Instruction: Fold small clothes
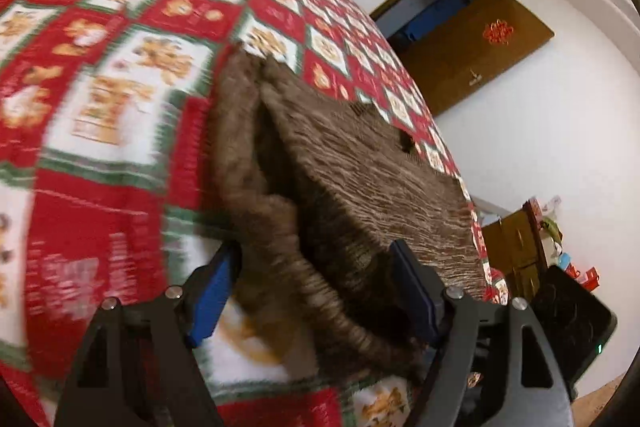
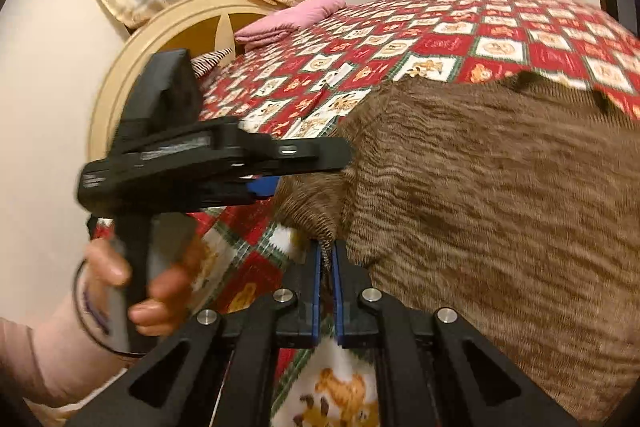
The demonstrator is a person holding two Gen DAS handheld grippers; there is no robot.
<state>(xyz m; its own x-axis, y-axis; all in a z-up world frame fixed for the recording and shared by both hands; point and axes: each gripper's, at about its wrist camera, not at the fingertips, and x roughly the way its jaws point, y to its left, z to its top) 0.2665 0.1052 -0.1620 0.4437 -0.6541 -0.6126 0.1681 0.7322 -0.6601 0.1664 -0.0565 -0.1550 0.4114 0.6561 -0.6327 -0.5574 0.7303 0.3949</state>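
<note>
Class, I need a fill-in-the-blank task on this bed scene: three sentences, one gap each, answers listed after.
1. The brown sweater lies on a bedspread patterned in red, white and ____.
2. The right hand-held gripper is shut on the sweater's ____.
3. The folded cloth near the headboard is ____ in colour.

Answers: green; edge; pink

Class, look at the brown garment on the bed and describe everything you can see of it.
The brown garment looks like a fuzzy, ribbed knit streaked light and dark. It lies partly spread on the red, white and green teddy-bear bedspread, with one edge folded over into a thick roll. The right gripper is shut on a near edge. The left gripper is open, its blue pads either side of the rolled fold.
</note>
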